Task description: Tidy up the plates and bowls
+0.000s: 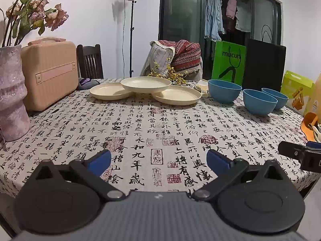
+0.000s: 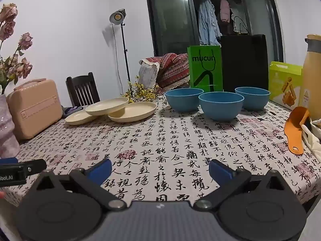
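Observation:
Three cream plates lie at the far middle of the table: a left plate (image 1: 109, 91), a right plate (image 1: 177, 96), and a third plate (image 1: 146, 84) resting across both. To their right stand three blue bowls: one (image 1: 224, 90) nearest the plates, a middle bowl (image 1: 259, 101) and a far bowl (image 1: 277, 97). In the right wrist view the plates (image 2: 132, 111) sit left of the bowls (image 2: 220, 105). My left gripper (image 1: 158, 159) hovers open over the near table edge, nothing between its blue pads. My right gripper (image 2: 160, 169) is likewise open and empty, far from the dishes.
A beige case (image 1: 50, 74) and a pink vase (image 1: 12, 92) stand at the left. Green bag (image 1: 229, 62), black bag (image 1: 264, 64) and a yellow-green box (image 2: 284, 82) line the back right. An orange scoop (image 2: 296, 130) and a thermos (image 2: 312, 70) sit at the right edge.

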`<action>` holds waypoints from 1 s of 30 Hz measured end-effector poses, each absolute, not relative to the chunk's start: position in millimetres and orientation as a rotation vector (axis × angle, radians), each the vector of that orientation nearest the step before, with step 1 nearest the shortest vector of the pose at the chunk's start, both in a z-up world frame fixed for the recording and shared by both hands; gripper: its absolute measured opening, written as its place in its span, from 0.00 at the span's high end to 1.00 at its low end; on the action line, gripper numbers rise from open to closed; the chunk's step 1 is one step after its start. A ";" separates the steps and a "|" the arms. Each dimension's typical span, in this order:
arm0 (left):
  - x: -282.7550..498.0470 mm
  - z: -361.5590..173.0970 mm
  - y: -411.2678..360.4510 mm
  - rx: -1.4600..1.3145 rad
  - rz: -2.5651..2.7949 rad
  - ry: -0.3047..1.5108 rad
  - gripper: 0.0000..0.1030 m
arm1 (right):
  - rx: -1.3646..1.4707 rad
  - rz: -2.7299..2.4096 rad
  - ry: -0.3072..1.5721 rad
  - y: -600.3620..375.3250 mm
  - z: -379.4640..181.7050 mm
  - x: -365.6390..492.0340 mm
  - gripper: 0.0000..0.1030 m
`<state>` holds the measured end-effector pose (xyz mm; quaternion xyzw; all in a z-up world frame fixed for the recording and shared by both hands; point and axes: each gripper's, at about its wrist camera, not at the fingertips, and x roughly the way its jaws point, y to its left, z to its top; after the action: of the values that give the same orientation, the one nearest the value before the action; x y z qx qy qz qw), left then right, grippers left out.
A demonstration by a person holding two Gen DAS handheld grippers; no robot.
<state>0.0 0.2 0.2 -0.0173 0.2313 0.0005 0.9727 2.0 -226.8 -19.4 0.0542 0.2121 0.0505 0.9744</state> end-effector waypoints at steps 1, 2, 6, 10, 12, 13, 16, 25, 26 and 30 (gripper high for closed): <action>0.0 0.2 0.2 -0.036 0.000 0.468 0.00 | 0.108 0.102 0.427 -226.8 -19.5 2.2 0.00; -0.1 0.2 0.1 -0.035 0.000 0.467 0.00 | 0.107 0.102 0.428 -226.8 -19.6 2.4 0.00; -1.3 -2.3 -0.6 -0.034 0.000 0.463 0.00 | 0.109 0.101 0.430 -227.6 -20.0 3.0 0.00; -1.0 -4.5 -0.7 -0.036 -0.003 0.461 0.00 | 0.106 0.100 0.430 -227.0 -19.4 2.9 0.00; 1.0 -3.9 -1.3 -0.039 -0.007 0.462 0.00 | 0.107 0.101 0.433 -229.1 -18.4 5.7 0.00; 2.5 -2.8 -0.1 -0.041 -0.010 0.464 0.00 | 0.106 0.101 0.432 -229.4 -17.9 5.7 0.00; 3.7 -3.0 0.5 -0.042 -0.008 0.466 0.00 | 0.105 0.103 0.431 -228.7 -19.0 5.7 0.00; 6.2 -5.0 -0.1 -0.049 -0.004 0.475 0.00 | 0.104 0.101 0.447 -225.9 -22.6 11.5 0.00; 6.6 -5.1 1.3 -0.051 -0.004 0.476 0.00 | 0.105 0.100 0.448 -226.0 -23.1 11.7 0.00; 6.9 -5.7 2.5 -0.056 -0.001 0.474 0.00 | 0.106 0.101 0.454 -225.5 -24.2 14.6 0.00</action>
<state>6.9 2.5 -5.7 -0.0277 0.2348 -0.0004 0.9717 14.6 -225.5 -24.2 0.0526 0.2249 0.0501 0.9717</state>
